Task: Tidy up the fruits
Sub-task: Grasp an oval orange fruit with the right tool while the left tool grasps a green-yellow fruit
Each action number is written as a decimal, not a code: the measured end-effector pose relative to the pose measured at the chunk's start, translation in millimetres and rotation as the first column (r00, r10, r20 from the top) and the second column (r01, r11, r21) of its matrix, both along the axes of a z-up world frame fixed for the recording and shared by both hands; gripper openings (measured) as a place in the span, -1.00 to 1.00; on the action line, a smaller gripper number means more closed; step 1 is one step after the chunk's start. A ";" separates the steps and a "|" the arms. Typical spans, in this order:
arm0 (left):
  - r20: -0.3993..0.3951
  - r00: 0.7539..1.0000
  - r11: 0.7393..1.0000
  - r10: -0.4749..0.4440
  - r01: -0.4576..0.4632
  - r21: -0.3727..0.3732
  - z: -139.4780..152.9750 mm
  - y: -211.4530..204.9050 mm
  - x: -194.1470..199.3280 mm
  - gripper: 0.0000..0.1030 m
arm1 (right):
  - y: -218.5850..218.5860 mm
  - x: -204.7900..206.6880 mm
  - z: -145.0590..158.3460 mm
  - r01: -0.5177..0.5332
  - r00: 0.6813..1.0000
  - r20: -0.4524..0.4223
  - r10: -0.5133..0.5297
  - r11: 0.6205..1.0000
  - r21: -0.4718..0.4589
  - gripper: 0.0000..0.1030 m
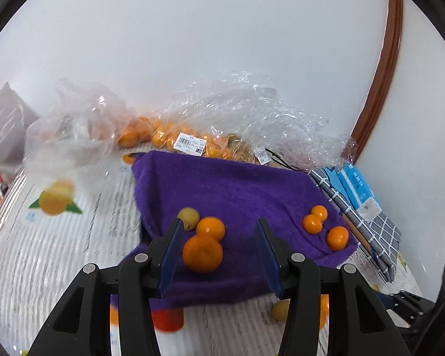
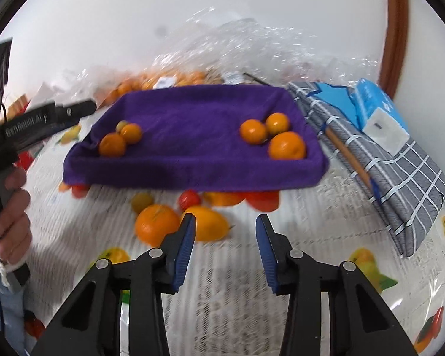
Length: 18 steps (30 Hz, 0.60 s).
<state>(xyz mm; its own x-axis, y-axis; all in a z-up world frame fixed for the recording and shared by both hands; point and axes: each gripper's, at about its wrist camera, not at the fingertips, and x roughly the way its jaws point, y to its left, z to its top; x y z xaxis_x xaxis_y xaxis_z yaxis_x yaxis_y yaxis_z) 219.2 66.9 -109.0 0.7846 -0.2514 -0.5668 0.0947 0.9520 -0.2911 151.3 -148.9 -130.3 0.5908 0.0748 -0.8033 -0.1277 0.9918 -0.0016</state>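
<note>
A tray draped in a purple towel (image 2: 192,169) stands on the printed tablecloth. At its left lie two oranges (image 2: 112,144) and a small yellow-green fruit (image 2: 121,124); at its right lie three oranges (image 2: 286,145). My left gripper (image 1: 219,222) hovers open over the left group, where an orange (image 1: 202,253) rests on the towel (image 1: 237,184) between the fingers, clear of the right pad. My right gripper (image 2: 225,218) is open and empty above the cloth in front of the tray. Beside its left finger lie loose fruits: an orange (image 2: 155,224), a yellow fruit (image 2: 207,222) and a small red one (image 2: 190,198).
Clear plastic bags of oranges (image 1: 163,136) are heaped behind the tray against the white wall. A grey checked cloth (image 2: 400,178) with a pencil (image 2: 350,160) and a blue tissue pack (image 2: 376,109) lies to the right. A hand (image 2: 12,207) holds the left tool at the left.
</note>
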 end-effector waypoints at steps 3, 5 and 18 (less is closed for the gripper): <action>-0.023 1.000 1.000 -0.016 0.015 -0.018 -2.2 6.7 -19.6 -0.08 | 5.7 -2.8 -4.0 -0.044 0.999 -0.011 0.045 0.999 0.013 -0.19; -0.013 1.000 1.000 -0.013 0.013 0.007 -2.8 10.6 -35.4 -0.08 | 7.4 -2.6 -5.5 -0.049 0.999 -0.002 0.049 0.999 -0.008 -0.19; -0.089 0.996 1.000 0.019 -0.018 0.012 -33.2 17.1 -36.4 -0.08 | 7.0 14.7 -18.7 -0.097 0.995 -0.012 0.096 0.995 -0.036 -0.18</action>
